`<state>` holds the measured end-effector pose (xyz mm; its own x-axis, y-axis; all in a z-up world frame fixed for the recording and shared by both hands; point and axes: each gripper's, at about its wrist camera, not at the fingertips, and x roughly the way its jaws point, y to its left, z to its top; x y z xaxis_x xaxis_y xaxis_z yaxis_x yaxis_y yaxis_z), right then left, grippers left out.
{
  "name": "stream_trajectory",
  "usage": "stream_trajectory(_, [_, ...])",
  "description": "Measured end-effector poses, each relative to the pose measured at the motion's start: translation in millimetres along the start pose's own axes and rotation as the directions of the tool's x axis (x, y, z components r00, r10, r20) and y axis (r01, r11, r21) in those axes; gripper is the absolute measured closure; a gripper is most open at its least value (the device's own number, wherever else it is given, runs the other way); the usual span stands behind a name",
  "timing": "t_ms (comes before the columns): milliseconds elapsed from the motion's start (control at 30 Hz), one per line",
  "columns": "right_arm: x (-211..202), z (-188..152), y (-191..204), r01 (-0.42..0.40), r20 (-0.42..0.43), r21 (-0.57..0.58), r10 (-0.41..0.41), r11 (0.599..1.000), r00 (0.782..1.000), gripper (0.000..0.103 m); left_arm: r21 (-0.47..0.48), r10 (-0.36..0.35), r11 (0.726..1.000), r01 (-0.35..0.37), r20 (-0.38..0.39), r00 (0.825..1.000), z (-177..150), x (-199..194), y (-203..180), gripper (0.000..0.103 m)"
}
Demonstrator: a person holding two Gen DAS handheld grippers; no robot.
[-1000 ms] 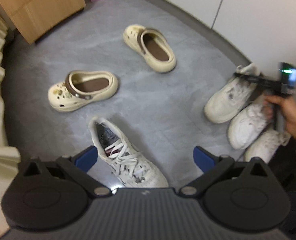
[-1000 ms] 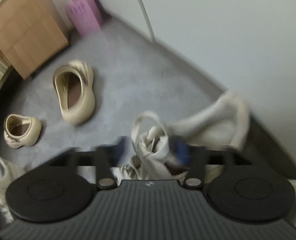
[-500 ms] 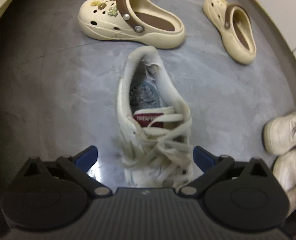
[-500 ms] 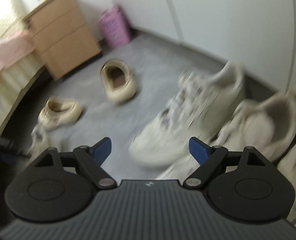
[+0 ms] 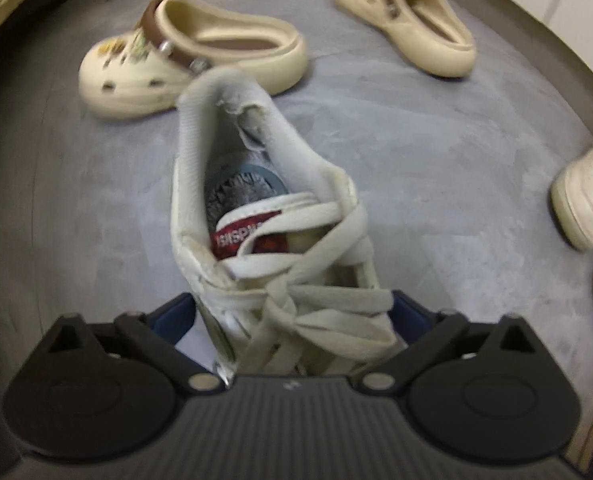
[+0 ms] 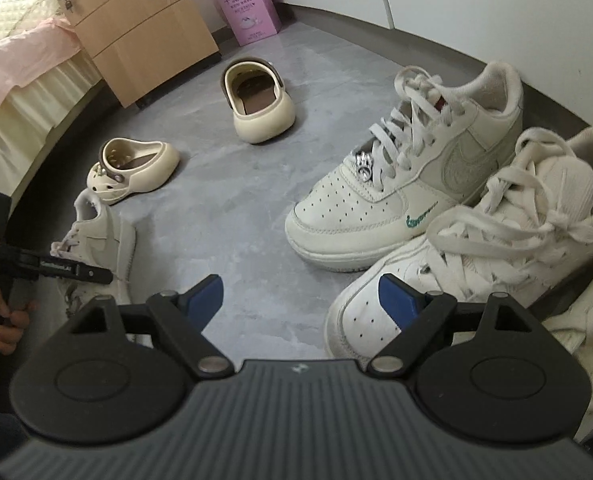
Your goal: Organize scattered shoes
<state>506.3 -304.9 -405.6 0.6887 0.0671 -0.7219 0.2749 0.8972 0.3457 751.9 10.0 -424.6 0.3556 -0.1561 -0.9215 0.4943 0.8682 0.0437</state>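
Lone white sneaker (image 5: 272, 240) straddled by the left gripper (image 5: 292, 312); three sneakers grouped at the wall.

Left gripper: lowered since a second ago, when the sneaker lay small at bottom centre; the shoe now fills mid-frame, laced forefoot between the blue pads, jaws closing, not seen pressing. Right gripper (image 6: 300, 296): jaws apart, empty, over bare grey floor (image 6: 224, 208); earlier view was blurred over a sneaker, now sharp. Cream clogs: one (image 5: 188, 60) upper left, one (image 5: 408, 16) upper right, unmoved. Sneaker row (image 6: 408, 196) at right of the right-wrist view. Wooden drawer unit (image 6: 136, 28) and pink box (image 6: 248, 4), top.
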Motion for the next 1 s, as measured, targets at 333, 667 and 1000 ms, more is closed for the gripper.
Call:
stream_trajectory(333, [3.5,-2.9,7.0,-0.037,-0.017,-0.007,0.037,0.999,0.999,0.016,0.397,-0.097,0.916,0.051,0.097,0.991,6.0,-25.3,-39.5,0.033])
stream_trajectory(667, [0.5,1.7,15.3,-0.089,-0.021,-0.086,0.088,0.992,0.996,0.016,0.445,-0.162,0.892,0.075,0.160,0.974,10.0,-39.4,-52.8,0.020])
stream_trajectory(1000, [1.5,55.8,149.2,-0.293,-0.245,-0.939,0.250,0.181,0.937,0.016,-0.152,-0.049,0.982,0.107,0.344,0.938,-60.0,-72.3,27.8,0.001])
